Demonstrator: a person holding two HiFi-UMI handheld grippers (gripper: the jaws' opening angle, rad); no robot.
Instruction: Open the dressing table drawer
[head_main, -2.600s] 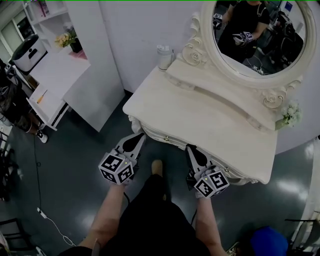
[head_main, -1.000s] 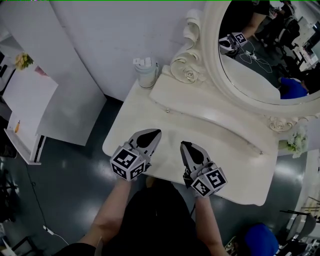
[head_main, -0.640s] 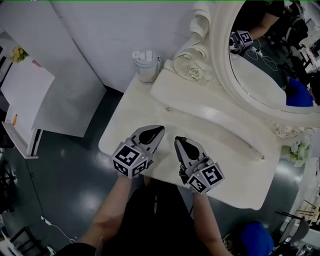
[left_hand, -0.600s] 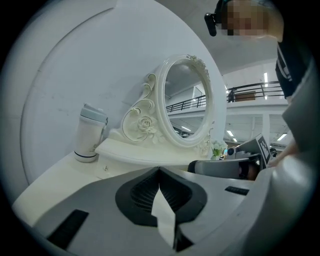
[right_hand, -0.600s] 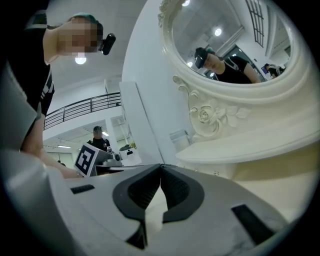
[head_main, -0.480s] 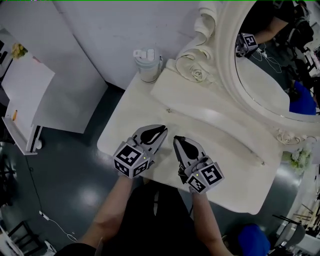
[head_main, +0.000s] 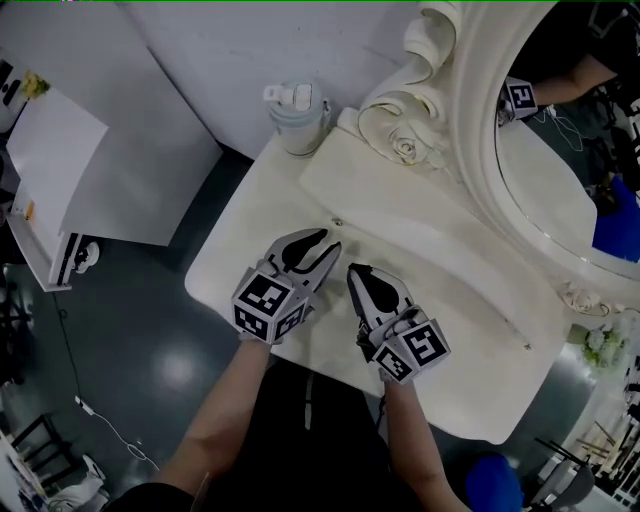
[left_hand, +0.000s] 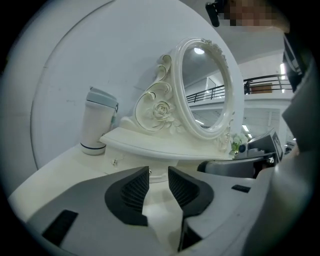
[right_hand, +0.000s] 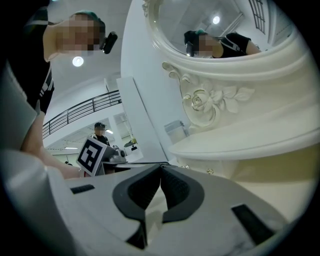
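The white dressing table (head_main: 250, 235) carries a raised shelf (head_main: 430, 235) under an oval mirror. The shelf's front has small knobs: one (head_main: 337, 222) just beyond my left gripper, also visible in the left gripper view as a knob (left_hand: 116, 161). My left gripper (head_main: 328, 245) hovers over the tabletop and points at that shelf front. It is open, its jaws have just been opening, and nothing is between them (left_hand: 158, 174). Close beside it is my right gripper (head_main: 352, 271), shut and empty (right_hand: 160, 169), with a knob (right_hand: 210, 171) ahead of it.
A white tumbler (head_main: 297, 118) stands at the table's back left corner, left of the carved mirror frame (head_main: 405, 120). A small flower bunch (head_main: 598, 347) is at the far right. A white shelf unit (head_main: 60, 170) stands on the dark floor to the left.
Both grippers have moved forward over the tabletop towards the raised shelf and come closer together. The left gripper's jaws went from shut to apart. The right stays shut.
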